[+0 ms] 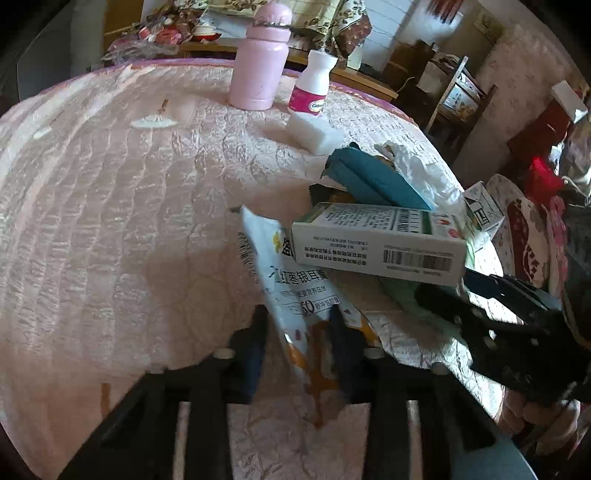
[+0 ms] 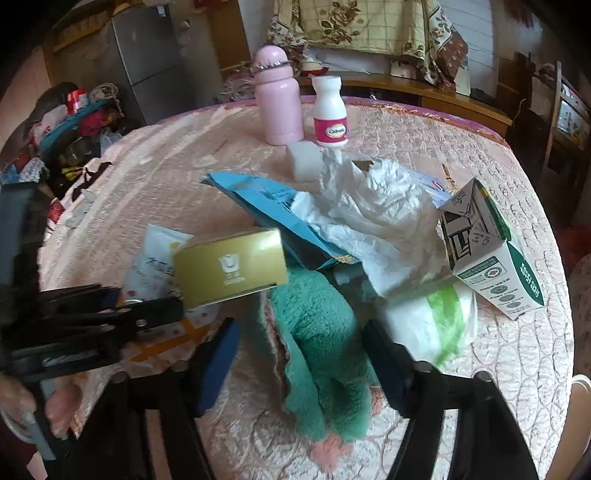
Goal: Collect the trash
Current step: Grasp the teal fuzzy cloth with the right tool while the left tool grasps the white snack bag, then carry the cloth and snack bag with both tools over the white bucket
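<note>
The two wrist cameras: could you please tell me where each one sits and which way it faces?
Left wrist: on the left gripper, angled down at a food packet between its fingers; the right gripper shows at right.
Right wrist: on the right gripper, angled down over a green plush toy; the left gripper and a hand show at left.
Shared: pink bottle, white bottle, pink tablecloth.

place: lived-in home, as I see it | signs: round tabletop point(image 2: 517, 369) under pink quilted cloth | grey fridge point(image 2: 147, 62) in the corner | floral bedding point(image 2: 369, 26) draped behind | wooden shelf point(image 1: 454, 92) against the wall
</note>
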The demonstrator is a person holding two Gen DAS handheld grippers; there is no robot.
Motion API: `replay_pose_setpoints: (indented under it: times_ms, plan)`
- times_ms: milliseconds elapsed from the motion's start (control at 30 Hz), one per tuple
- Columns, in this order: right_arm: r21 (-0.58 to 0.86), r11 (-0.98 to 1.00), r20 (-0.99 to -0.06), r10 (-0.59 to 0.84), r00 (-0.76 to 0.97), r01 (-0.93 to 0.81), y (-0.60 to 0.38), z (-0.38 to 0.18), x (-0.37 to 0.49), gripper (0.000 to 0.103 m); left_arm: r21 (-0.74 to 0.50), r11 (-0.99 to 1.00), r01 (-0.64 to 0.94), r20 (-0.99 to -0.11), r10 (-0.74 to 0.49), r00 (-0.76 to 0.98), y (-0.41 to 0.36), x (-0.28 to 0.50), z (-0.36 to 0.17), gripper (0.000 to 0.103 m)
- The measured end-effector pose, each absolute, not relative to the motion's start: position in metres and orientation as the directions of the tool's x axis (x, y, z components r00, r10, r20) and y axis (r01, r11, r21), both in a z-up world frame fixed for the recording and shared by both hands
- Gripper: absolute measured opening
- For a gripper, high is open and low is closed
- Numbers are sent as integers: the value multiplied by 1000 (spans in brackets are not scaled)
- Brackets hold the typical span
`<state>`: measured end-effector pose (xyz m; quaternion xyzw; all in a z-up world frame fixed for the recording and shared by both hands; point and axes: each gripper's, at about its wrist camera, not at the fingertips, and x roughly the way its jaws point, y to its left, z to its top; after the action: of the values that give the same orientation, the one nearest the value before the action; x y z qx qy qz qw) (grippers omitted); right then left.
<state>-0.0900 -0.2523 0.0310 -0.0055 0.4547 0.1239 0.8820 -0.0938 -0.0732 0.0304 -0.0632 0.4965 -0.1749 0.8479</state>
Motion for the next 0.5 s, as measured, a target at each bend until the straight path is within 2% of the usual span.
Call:
replay_pose_setpoints:
  times_ms: [33,67,133,500]
  plan:
    - [95,972,-804,201,559,-213,-252,30,-89,57,-274,932,235,-820,-354,449,-72,-96,33,18]
    - [114,972,-798,212,564,-205,-254,30,-91,50,-267,934,235,-821,-349,452,-70,-100,38,17]
    - [135,971,-794,225,565,-197,-257,32,-95,44,-261,935,238,-820,-345,456,-64,-107,45,17]
    - [138,972,-775,224,591,-188,-279,59,-172,42,-205,956,208,-796,-287,533,-24,-143,76,11]
